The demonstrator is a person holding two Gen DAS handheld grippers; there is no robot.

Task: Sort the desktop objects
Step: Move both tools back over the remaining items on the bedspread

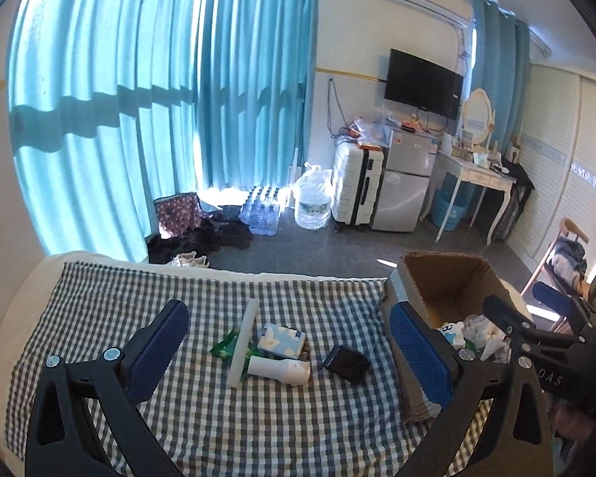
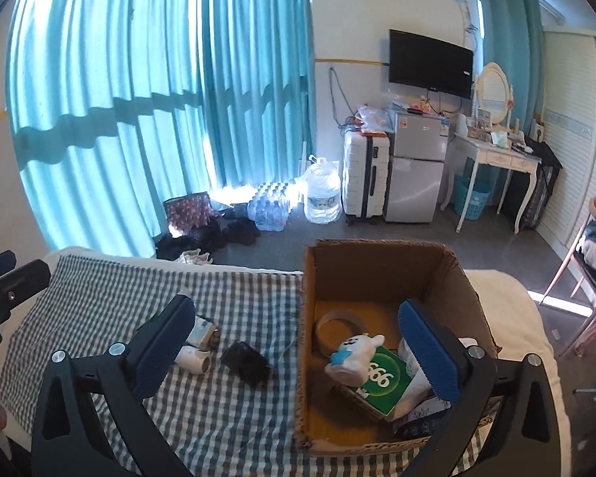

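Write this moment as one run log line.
left gripper: open, empty | right gripper: open, empty | cardboard box: partly filled | black wallet: on cloth

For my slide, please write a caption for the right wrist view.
Open right gripper above a cardboard box holding a plush toy and green pack.

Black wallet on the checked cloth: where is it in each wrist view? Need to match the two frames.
Left wrist: the black wallet lies right of centre, between the white bottle and the cardboard box.
Right wrist: the black wallet lies left of centre, just left of the cardboard box, with the white bottle on its left.
Shared landmark: the cardboard box, at the wallet's right in both views.
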